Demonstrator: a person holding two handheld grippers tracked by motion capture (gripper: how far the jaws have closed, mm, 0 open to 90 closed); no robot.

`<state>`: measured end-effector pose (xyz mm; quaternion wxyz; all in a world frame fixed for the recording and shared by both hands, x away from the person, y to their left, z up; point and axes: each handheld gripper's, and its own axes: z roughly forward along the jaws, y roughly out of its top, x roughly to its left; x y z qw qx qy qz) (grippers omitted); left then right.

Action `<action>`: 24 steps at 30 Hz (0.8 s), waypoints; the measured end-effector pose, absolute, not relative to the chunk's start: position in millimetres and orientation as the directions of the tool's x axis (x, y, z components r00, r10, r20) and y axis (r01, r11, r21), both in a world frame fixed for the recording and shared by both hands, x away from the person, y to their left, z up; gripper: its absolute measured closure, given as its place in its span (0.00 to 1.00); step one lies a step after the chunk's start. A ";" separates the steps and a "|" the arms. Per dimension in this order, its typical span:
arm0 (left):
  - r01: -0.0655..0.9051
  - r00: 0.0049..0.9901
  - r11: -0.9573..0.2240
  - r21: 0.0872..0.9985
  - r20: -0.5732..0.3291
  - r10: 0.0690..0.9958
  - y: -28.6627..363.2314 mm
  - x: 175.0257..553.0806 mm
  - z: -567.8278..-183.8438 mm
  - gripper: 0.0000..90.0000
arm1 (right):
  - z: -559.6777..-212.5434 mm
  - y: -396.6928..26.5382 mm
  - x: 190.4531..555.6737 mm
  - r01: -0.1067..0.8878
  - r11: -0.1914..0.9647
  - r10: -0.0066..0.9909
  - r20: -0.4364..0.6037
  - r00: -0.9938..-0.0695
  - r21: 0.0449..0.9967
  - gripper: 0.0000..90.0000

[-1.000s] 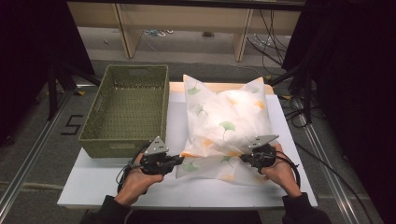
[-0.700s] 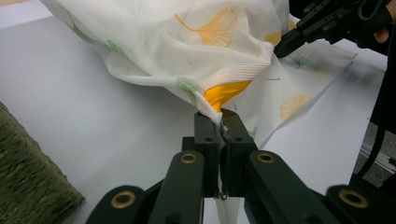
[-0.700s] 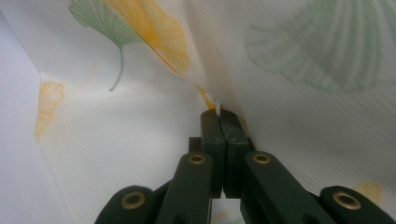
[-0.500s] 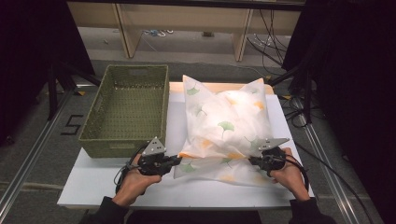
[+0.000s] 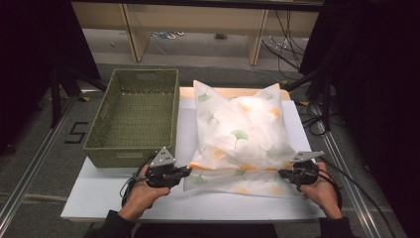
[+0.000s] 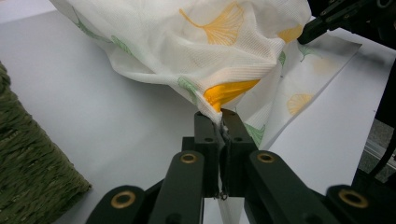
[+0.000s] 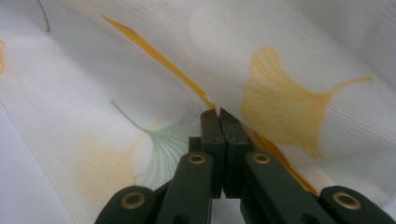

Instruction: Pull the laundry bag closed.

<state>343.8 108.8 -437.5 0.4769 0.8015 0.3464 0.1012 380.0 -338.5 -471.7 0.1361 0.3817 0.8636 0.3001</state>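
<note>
A rectangular olive-green woven basket sits on the left part of the flat white surface, its long side running away from the near edge. Black cables lie on the grey floor to the right. Pale wooden shelf legs stand behind.
</note>
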 end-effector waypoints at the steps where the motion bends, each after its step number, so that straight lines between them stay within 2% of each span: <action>1: 0.458 0.742 -0.309 0.834 -0.167 0.649 109.4 344.1 -437.5 0.96 | -471.8 -341.7 380.2 0.559 0.538 0.737 -0.029 -0.676 0.632 1.00; 10: 0.461 0.738 -0.311 0.831 -0.165 0.654 110.2 342.8 -438.5 0.96 | -471.7 -365.7 372.9 0.606 0.495 0.779 -0.009 -0.628 0.623 1.00; 14: 0.464 0.740 -0.314 0.828 -0.167 0.651 110.9 342.9 -438.9 0.96 | -474.0 -376.8 371.1 0.588 0.489 0.786 -0.032 -0.618 0.644 1.00; 15: 0.463 0.740 -0.314 0.829 -0.167 0.652 111.0 342.7 -439.1 0.96 | -473.3 -378.9 368.4 0.622 0.467 0.806 -0.014 -0.592 0.628 1.00; 20: 0.452 0.744 -0.317 0.833 -0.157 0.649 110.3 342.1 -439.8 0.96 | -473.6 -393.5 366.4 0.627 0.445 0.824 -0.017 -0.567 0.640 1.00; 21: 0.454 0.747 -0.320 0.831 -0.159 0.646 110.0 341.7 -439.9 0.96 | -472.7 -394.6 364.9 0.650 0.418 0.837 0.008 -0.546 0.634 1.00; 24: 0.462 0.739 -0.315 0.829 -0.164 0.653 108.3 340.5 -441.4 0.96 | -474.0 -398.6 366.1 0.617 0.440 0.824 -0.020 -0.566 0.652 1.00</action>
